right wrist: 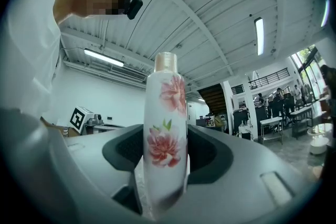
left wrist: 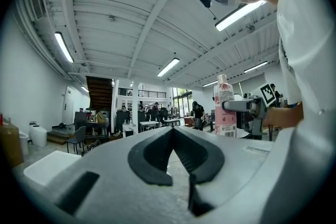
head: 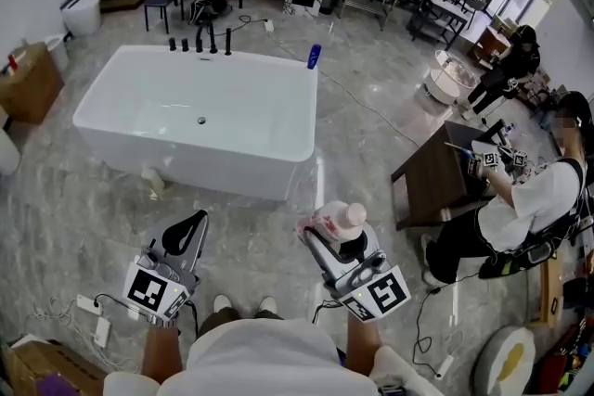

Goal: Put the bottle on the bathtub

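Observation:
A white bottle with pink flowers [right wrist: 166,134] and a pale cap stands upright between the jaws of my right gripper [head: 327,232], which is shut on it. In the head view the bottle [head: 338,221] shows from above, near the bottom centre, above the floor. The left gripper view shows the same bottle [left wrist: 224,107] held off to the right. My left gripper [head: 188,230] is shut with nothing in it, its black pads [left wrist: 157,157] meeting at the tips. The white bathtub [head: 278,162] lies ahead on the floor, beyond both grippers. A blue bottle [head: 314,57] stands at its far right corner.
Black taps [head: 199,42] line the tub's far rim. A dark wooden table [head: 436,176] stands to the right with a seated person [head: 524,209] beside it. Cables and a power strip [head: 90,306] lie on the floor at lower left. A cardboard box [head: 31,83] is at the left.

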